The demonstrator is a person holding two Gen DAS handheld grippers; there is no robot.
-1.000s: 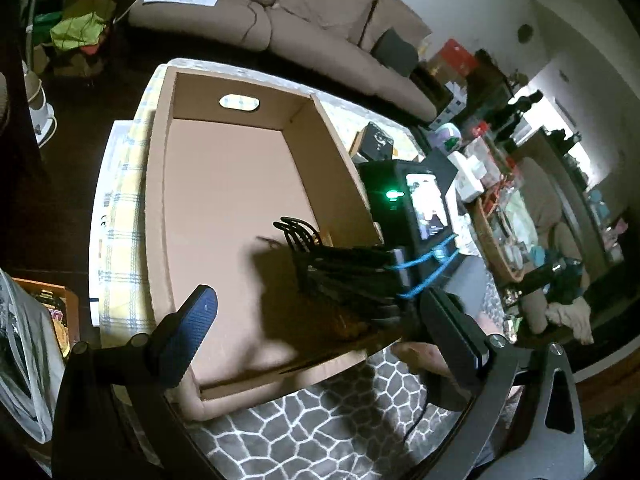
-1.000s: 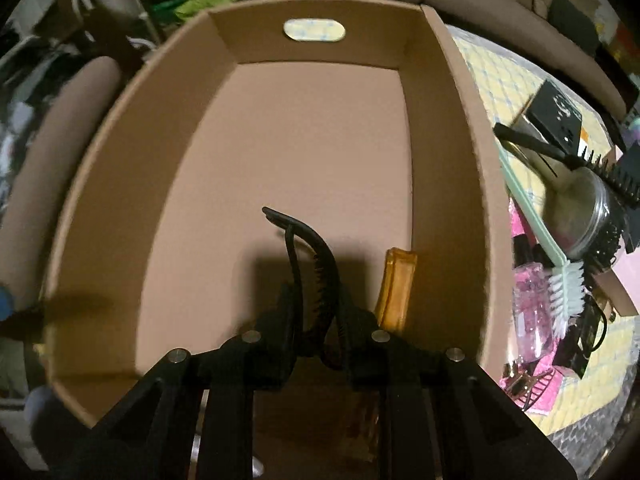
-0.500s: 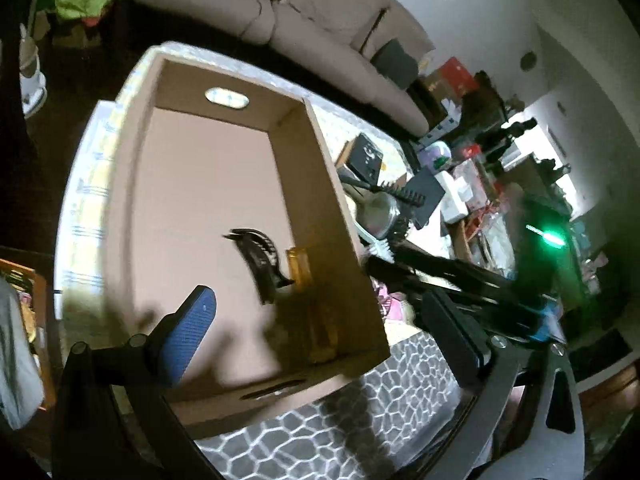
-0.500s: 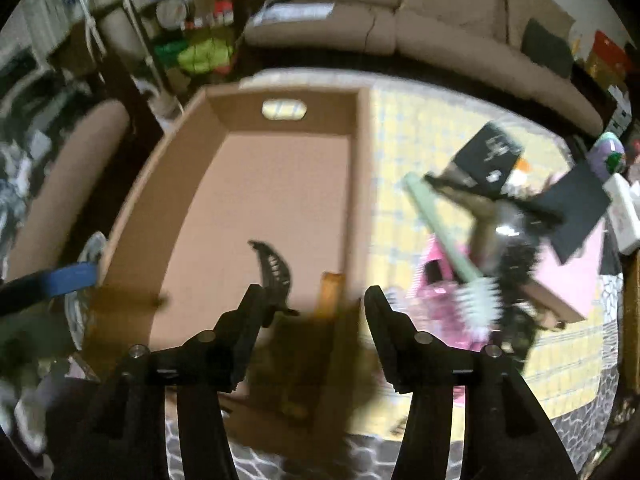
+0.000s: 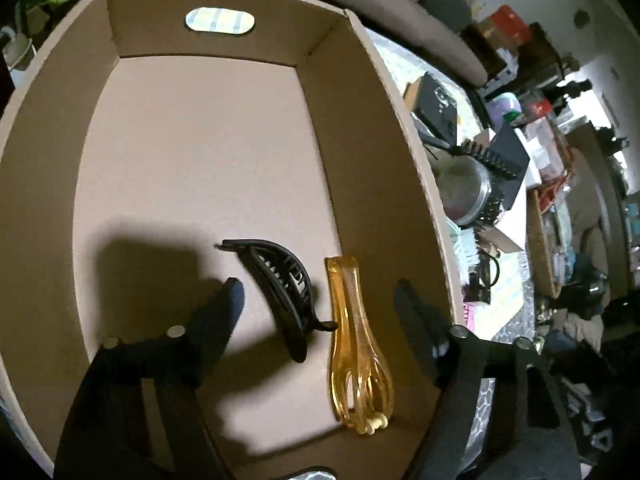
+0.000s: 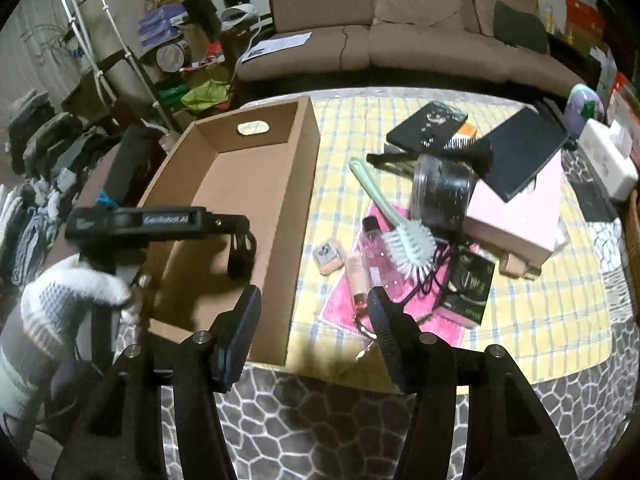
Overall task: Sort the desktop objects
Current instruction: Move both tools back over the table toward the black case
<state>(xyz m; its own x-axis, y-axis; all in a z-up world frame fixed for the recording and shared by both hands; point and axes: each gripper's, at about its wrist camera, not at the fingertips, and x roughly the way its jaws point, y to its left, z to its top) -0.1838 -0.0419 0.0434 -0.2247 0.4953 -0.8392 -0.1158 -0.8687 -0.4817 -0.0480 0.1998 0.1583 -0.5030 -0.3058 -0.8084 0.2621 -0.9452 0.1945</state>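
Closing left gripper over hair clips, touching nothing

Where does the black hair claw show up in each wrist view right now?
Left wrist view: the black hair claw lies on the floor of the cardboard box, low and centre, beside an amber clip, between the open fingers of the left gripper.
Right wrist view: not visible; the box's near wall and the left gripper hide that part of the floor.
Shared landmark: the oval handle cutout in the box's far wall.
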